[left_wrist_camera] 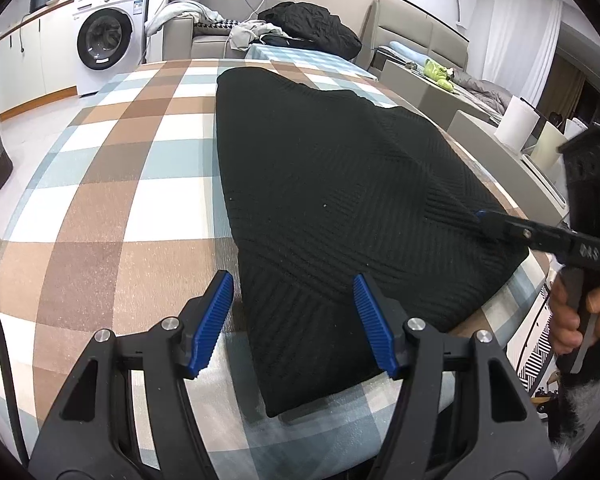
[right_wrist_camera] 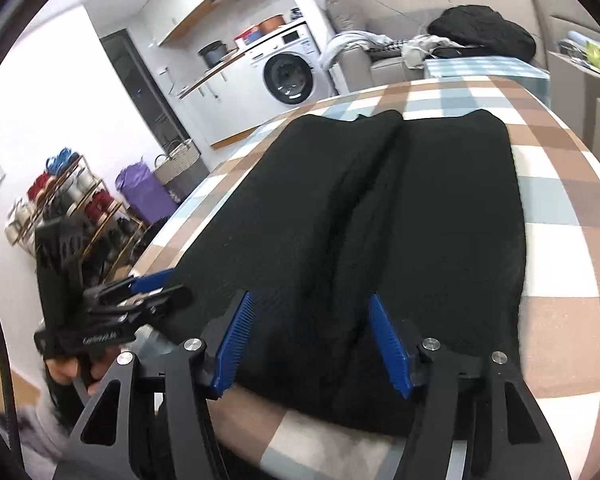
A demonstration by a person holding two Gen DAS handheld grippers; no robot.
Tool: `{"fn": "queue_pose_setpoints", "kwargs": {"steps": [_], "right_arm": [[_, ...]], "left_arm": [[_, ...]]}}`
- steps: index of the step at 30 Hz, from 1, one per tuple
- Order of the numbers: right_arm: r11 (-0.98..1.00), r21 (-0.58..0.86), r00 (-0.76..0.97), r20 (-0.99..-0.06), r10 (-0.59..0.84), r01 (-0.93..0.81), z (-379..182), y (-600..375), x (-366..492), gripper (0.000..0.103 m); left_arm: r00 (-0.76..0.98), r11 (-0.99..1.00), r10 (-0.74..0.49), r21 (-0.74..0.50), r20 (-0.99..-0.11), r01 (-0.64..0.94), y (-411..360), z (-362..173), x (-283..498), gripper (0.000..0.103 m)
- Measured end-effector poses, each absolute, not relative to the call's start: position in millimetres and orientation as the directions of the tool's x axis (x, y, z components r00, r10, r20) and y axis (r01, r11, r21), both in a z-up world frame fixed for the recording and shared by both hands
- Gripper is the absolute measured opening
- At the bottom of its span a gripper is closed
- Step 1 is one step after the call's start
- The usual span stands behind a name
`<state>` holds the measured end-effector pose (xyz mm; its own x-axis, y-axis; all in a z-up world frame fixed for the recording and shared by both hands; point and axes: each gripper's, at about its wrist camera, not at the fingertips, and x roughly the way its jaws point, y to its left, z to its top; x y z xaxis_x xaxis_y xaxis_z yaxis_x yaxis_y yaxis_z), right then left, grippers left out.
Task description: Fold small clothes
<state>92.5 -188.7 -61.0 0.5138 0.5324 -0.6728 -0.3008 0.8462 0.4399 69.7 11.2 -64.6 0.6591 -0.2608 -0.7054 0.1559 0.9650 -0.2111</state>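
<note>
We saw the black knit sweater [right_wrist_camera: 380,216] lying lengthwise from the counter's [left_wrist_camera: 112,208] near edge; both hand-held grippers, left [left_wrist_camera: 294,322] and right [right_wrist_camera: 314,344], gaped empty over its near hem.

One black sweater [left_wrist_camera: 320,184] on one checked table [left_wrist_camera: 112,184], two grippers [left_wrist_camera: 294,320] [right_wrist_camera: 312,344], one washing machine [left_wrist_camera: 108,28].
</note>
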Motion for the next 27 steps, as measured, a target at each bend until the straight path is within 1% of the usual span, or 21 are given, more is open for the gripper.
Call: {"fn": "queue_pose_setpoints", "kwargs": {"steps": [3,6,7,8,9,10,11,12,14,15,17,19,21,23,24,26,27], "right_arm": [[0.824,0.493,0.471,-0.678,0.565,-0.279,-71,-185,116,0.062],[0.832,0.466,0.478,-0.682,0.554,-0.300,-69,-174,137,0.061],[0.839,0.458,0.474,-0.692,0.544,-0.294,-70,-170,143,0.057],[0.847,0.445,0.478,-0.699,0.532,-0.292,-71,-166,151,0.043],[0.851,0.431,0.478,-0.704,0.525,-0.299,-70,-161,155,0.033],[0.853,0.423,0.478,-0.707,0.522,-0.307,-69,-156,158,0.019],[0.853,0.410,0.498,-0.693,0.521,-0.322,-63,-153,157,0.015],[0.850,0.399,0.518,-0.675,0.526,-0.343,-56,-152,154,0.014],[0.844,0.354,0.586,-0.609,0.535,-0.403,-31,-152,140,0.012],[0.854,0.325,0.609,-0.601,0.518,-0.406,-21,-154,136,0.012],[0.885,0.274,0.640,-0.614,0.462,-0.376,-14,-164,129,0.012],[0.909,0.252,0.637,-0.651,0.413,-0.331,-24,-173,128,0.012],[0.918,0.287,0.587,-0.705,0.397,-0.276,-47,-185,135,0.013],[0.908,0.343,0.537,-0.733,0.418,-0.239,-65,-193,142,0.016],[0.900,0.372,0.531,-0.727,0.436,-0.229,-68,-198,143,0.017],[0.884,0.409,0.523,-0.714,0.466,-0.228,-66,-202,140,0.025],[0.872,0.429,0.515,-0.706,0.486,-0.235,-64,-203,138,0.027]], "left_arm": [[0.658,0.965,-0.261,-0.216,-0.707,0.150,13,-66,71,0.060],[0.661,0.965,-0.258,-0.221,-0.705,0.141,16,-66,72,0.060],[0.662,0.965,-0.257,-0.223,-0.704,0.138,17,-66,73,0.060],[0.663,0.965,-0.257,-0.225,-0.703,0.136,18,-66,73,0.060],[0.665,0.965,-0.257,-0.228,-0.701,0.132,20,-66,74,0.060],[0.666,0.964,-0.256,-0.231,-0.701,0.129,20,-65,74,0.060],[0.664,0.962,-0.263,-0.242,-0.700,0.125,23,-65,75,0.060],[0.656,0.955,-0.284,-0.267,-0.699,0.129,25,-64,76,0.060],[0.644,0.939,-0.324,-0.315,-0.693,0.134,29,-64,76,0.060],[0.639,0.930,-0.345,-0.342,-0.688,0.133,32,-63,77,0.061],[0.639,0.927,-0.350,-0.351,-0.685,0.131,33,-62,78,0.062],[0.637,0.929,-0.349,-0.343,-0.687,0.140,31,-63,79,0.062],[0.631,0.935,-0.341,-0.324,-0.697,0.147,25,-66,80,0.062],[0.629,0.941,-0.328,-0.305,-0.704,0.149,20,-68,80,0.062],[0.630,0.946,-0.316,-0.287,-0.709,0.151,18,-69,80,0.062],[0.633,0.951,-0.304,-0.268,-0.712,0.155,14,-70,80,0.062],[0.633,0.952,-0.302,-0.263,-0.713,0.158,13,-70,80,0.062]]}}
